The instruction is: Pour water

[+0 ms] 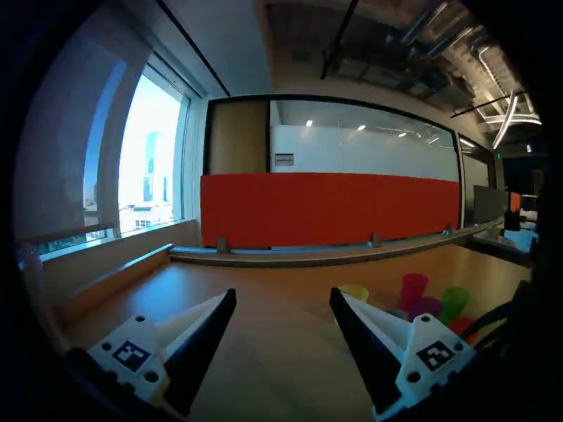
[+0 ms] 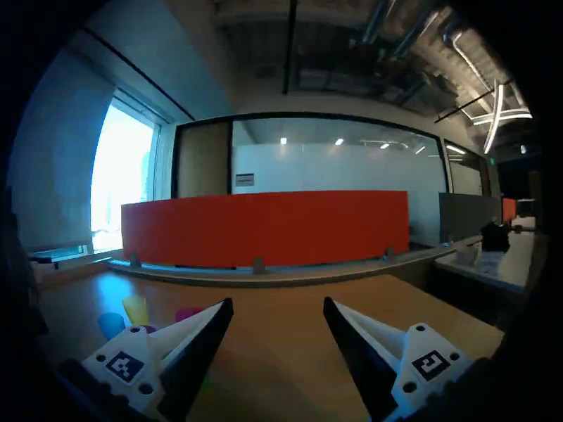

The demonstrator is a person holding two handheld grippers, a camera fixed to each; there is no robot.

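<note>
Several coloured cups [image 1: 425, 307] on wooden desk [image 1: 281, 330], red partition [image 1: 331, 208], bright window [image 1: 151, 176]

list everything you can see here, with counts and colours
cups: at least five; yellow, pink, purple, green, red; grouped on the table, to the right in the left gripper view
table: one, wood brown, under both grippers
divider panel: one, red, along the table's far edge
window: one, bright, on the left wall
ceiling light: one, white strips, upper right
left gripper: one, white with black fingers, open, holding nothing
right gripper: one, white with black fingers, open, holding nothing
</note>
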